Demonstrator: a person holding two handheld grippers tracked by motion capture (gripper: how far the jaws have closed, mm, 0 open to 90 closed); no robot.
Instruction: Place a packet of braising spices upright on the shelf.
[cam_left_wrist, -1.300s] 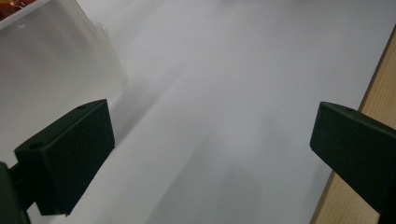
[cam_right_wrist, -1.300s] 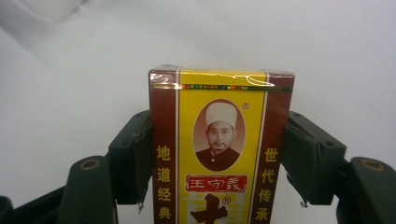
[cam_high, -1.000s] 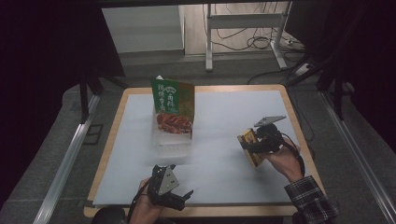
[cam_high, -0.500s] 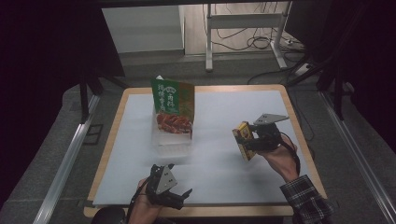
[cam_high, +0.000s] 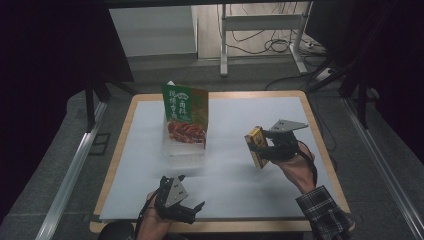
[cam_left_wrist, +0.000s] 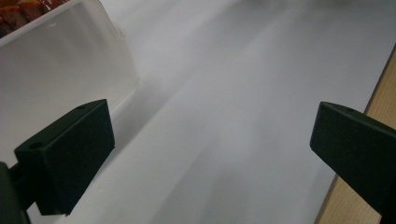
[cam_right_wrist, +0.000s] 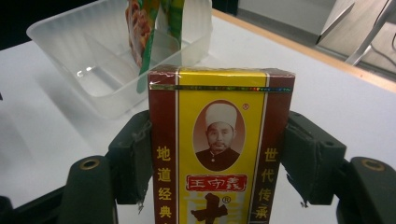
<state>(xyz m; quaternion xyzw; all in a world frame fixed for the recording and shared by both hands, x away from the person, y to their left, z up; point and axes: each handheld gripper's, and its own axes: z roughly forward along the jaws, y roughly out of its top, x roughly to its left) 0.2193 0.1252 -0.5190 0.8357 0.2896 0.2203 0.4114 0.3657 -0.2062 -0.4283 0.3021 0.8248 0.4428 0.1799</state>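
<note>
So right gripper (cam_high: 261, 146) is pinching the box (cam_right_wrist: 219, 149), hovering right of the tray (cam_right_wrist: 112, 79), probably needing lowering in; left gripper (cam_high: 181, 200) is idling, jaws spread.

Box (cam_right_wrist: 221, 154) bottom cut off by right gripper view's lower edge; sides hidden behind jaws. Pouch (cam_right_wrist: 152, 32) top cut off above box. Tray (cam_left_wrist: 56, 70) cut by left gripper view's upper-left corner. Pouch lettering in high view too small to read.

High view looking forward and down over the whole table (cam_high: 300, 102), left gripper view low and close beside the clear tray (cam_left_wrist: 60, 60), right gripper view sharing that tray at upper left.
</note>
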